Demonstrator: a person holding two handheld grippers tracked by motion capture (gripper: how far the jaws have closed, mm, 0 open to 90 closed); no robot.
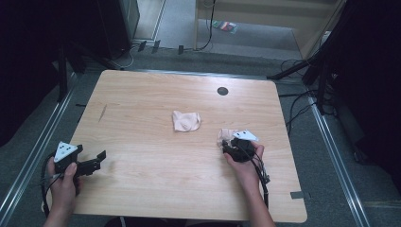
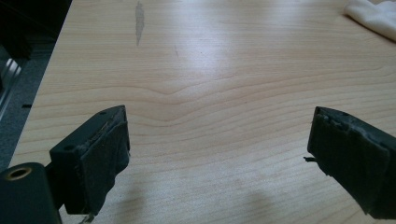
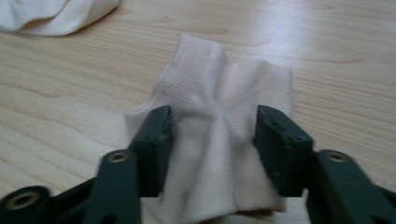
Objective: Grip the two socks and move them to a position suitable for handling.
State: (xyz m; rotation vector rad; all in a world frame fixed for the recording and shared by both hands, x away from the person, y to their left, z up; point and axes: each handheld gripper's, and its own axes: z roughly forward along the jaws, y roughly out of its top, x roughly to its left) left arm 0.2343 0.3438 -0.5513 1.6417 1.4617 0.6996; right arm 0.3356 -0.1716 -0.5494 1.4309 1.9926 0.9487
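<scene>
A pale pink sock [image 1: 226,135] lies on the wooden table [image 1: 156,184] at the right. My right gripper [image 1: 228,144] reaches it from the near side. In the right gripper view the sock [image 3: 219,88] is bunched into folds between the two black jaws, and my right gripper [image 3: 212,133] is shut on it. A second pale sock [image 1: 186,121] lies crumpled near the table's middle, apart from both grippers. My left gripper [image 1: 98,160] hovers at the table's near left, wide open [image 2: 219,140] over bare wood with nothing between its jaws.
A dark round grommet [image 1: 222,91] sits in the table's far right part. The second sock shows at a top corner of each gripper view [image 2: 373,14] [image 3: 51,14]. Cables and black stands [image 1: 307,71] surround the table on the floor.
</scene>
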